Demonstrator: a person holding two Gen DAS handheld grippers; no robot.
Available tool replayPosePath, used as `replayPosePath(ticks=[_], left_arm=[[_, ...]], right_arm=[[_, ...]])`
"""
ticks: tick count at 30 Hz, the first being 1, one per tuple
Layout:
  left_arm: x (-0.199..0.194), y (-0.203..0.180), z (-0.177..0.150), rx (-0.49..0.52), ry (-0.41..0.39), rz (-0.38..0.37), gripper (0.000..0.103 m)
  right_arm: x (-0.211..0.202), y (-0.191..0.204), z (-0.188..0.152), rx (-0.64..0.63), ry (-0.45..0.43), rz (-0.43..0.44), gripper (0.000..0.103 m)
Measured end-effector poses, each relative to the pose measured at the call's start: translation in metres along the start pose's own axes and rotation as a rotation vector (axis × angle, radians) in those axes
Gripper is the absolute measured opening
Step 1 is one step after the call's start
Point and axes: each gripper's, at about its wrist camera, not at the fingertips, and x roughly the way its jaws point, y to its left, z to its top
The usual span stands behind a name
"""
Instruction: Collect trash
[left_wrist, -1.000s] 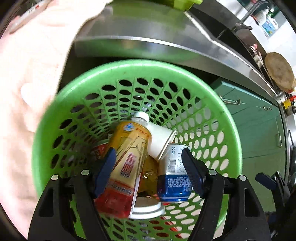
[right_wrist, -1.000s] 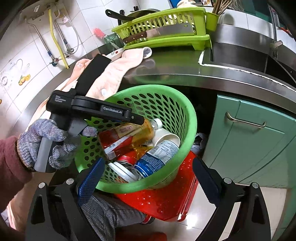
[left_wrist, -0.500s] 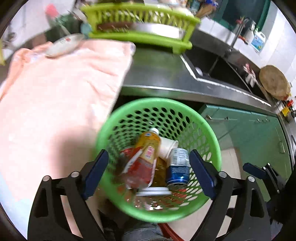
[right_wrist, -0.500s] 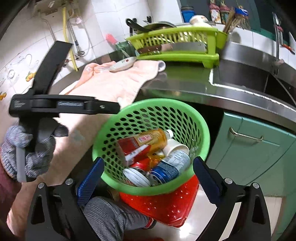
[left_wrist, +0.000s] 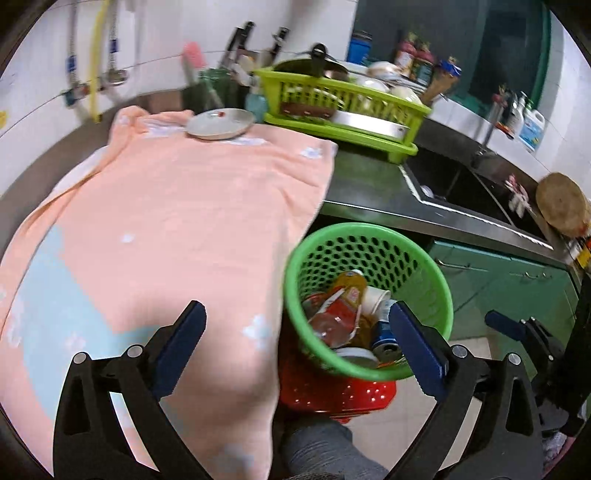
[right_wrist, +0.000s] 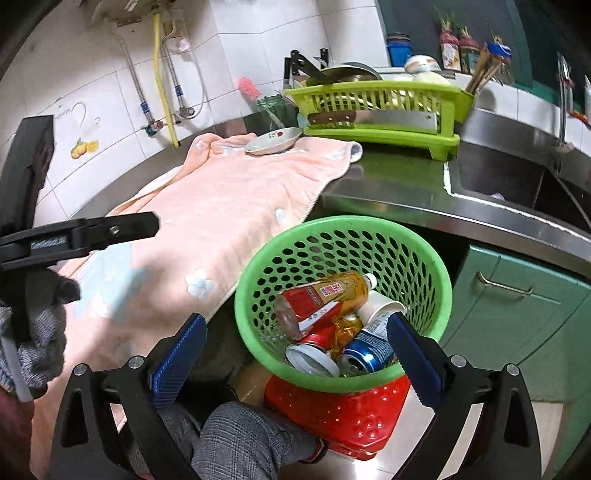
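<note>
A green perforated basket (left_wrist: 369, 229) (right_wrist: 343, 221) stands below the counter edge. Lying in it are an orange drink bottle with a red label (left_wrist: 343, 295) (right_wrist: 325, 295), a white paper cup (left_wrist: 375, 297) (right_wrist: 380, 308), a blue can (left_wrist: 384, 339) (right_wrist: 365, 352) and a red can (right_wrist: 314, 354). My left gripper (left_wrist: 294, 308) hovers above and left of the basket, over the towel's edge. Its jaws are opening wide with nothing between them. My right gripper (right_wrist: 295, 319) hangs open above the basket's near rim, holding nothing.
A peach towel (left_wrist: 166, 221) (right_wrist: 240, 206) covers the counter, with a plate (left_wrist: 219, 123) at its far end. Behind are a lime dish rack (left_wrist: 343, 107) and a sink (right_wrist: 517, 181). A red stool (right_wrist: 343, 417) bears the basket. A gloved hand (right_wrist: 40, 347) and green cabinets (right_wrist: 517, 314) flank it.
My left gripper rose out of the basket and drew back to the left while its jaws spread wider; the bottle stayed in the basket. My right gripper lifted slightly.
</note>
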Motion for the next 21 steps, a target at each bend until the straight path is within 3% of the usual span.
replayPosePath(ticks=[11,21], left_arm=[[-0.051,0.046,-0.033,-0.087,-0.071,0.101,0.098],[-0.081,0.067,-0.058,-0.143,-0.133,0.158,0.098]], right_arm=[[-0.015,0.043,0.014,-0.081,-0.043,-0.055,0.096],[-0.03,0.064,0.016,-0.077,-0.037,-0.063,0.096]])
